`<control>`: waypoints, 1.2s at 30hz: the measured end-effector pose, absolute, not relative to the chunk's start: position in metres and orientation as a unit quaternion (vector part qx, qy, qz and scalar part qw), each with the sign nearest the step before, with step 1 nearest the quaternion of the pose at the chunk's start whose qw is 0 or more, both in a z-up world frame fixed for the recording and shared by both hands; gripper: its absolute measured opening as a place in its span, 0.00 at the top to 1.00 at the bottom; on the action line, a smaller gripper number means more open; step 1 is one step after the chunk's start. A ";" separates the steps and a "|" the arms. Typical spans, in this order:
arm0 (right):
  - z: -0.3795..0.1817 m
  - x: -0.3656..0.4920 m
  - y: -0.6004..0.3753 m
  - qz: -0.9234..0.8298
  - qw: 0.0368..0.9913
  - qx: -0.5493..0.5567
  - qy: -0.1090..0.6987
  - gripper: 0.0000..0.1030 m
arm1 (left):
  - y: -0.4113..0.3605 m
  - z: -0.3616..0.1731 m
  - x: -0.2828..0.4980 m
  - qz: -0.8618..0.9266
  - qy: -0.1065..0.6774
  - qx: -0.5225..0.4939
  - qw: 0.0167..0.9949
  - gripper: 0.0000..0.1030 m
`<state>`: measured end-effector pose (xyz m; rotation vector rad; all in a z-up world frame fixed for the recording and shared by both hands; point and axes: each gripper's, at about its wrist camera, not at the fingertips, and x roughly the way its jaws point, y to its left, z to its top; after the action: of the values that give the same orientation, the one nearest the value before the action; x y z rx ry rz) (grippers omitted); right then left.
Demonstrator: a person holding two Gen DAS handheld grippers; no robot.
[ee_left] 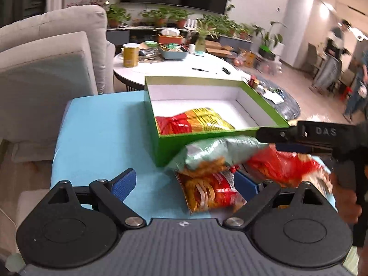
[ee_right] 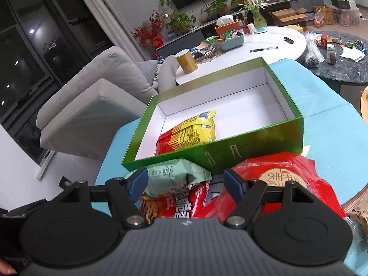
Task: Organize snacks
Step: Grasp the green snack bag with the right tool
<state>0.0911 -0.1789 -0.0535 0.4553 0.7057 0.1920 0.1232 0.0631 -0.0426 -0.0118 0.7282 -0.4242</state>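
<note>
An open green box (ee_left: 174, 141) (ee_right: 253, 149) with a white inside sits on a light blue table (ee_left: 99, 138) (ee_right: 322, 96). A red and yellow snack bag (ee_left: 195, 120) (ee_right: 191, 133) lies inside it. In front of the box lie a pale green bag (ee_left: 207, 154) (ee_right: 170, 177), a red bag with orange snack rings (ee_left: 209, 193) (ee_right: 184, 202) and a larger red bag (ee_left: 280, 168) (ee_right: 287, 179). My left gripper (ee_left: 184, 184) is open, low over the table before the bags. My right gripper (ee_right: 186, 184) is open over the bags; its body also shows in the left wrist view (ee_left: 322, 135).
A beige sofa (ee_left: 46, 69) (ee_right: 92, 96) stands left of the table. Behind is a white round table (ee_left: 174, 69) (ee_right: 241, 53) with a yellow can (ee_left: 131, 55) (ee_right: 186, 61), a blue tray and pens. A dark round table (ee_right: 340, 64) with clutter is at right.
</note>
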 end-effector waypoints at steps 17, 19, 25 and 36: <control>-0.073 0.082 -0.152 0.155 0.894 0.154 0.391 0.18 | 0.052 -0.085 0.141 -0.185 0.414 0.014 0.891 0.12; -0.072 0.076 -0.153 0.162 0.893 0.166 0.386 0.18 | 0.055 -0.086 0.134 -0.181 0.412 0.021 0.893 0.12; -0.041 0.085 -0.159 0.127 0.910 0.186 0.349 0.18 | 0.068 -0.058 0.138 -0.153 0.375 -0.033 0.914 0.11; -0.070 0.132 -0.160 0.108 0.861 0.228 0.442 0.26 | 0.048 -0.071 0.172 -0.140 0.420 -0.040 0.896 0.11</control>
<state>0.1316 -0.1601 -0.0703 0.4781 0.9284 0.2277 0.1719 0.0479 -0.0708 -0.0830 0.8710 -0.2909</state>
